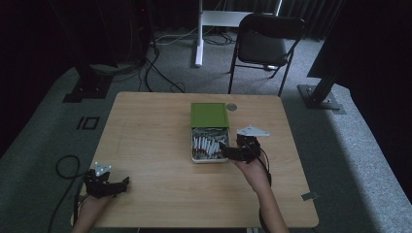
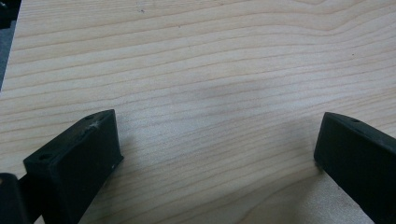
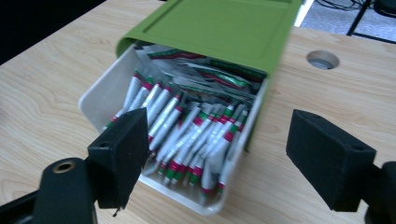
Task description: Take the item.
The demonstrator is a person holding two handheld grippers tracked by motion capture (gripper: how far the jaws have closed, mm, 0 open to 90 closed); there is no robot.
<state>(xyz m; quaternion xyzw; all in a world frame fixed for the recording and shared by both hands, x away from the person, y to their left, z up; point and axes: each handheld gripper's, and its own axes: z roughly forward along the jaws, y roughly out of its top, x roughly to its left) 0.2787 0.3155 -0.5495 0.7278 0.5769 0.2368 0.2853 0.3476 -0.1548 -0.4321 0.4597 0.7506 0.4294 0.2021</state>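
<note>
High view has the white box (image 1: pixel 210 158) of sachets (image 1: pixel 208 145) mid-table, green lid (image 1: pixel 209 115) slid halfway back. Right gripper (image 1: pixel 226 148) sits at the box's near right corner, jaws spread wide, nothing in them. Left gripper (image 1: pixel 125 183) is parked at the near left table (image 1: pixel 145 141) edge, also wide open.

Far half of white tray (image 3: pixel 100 95) under green lid (image 3: pixel 219 28).

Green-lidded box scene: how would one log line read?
left gripper: open, over bare table | right gripper: open, facing sachets | box | lid: half open
</note>
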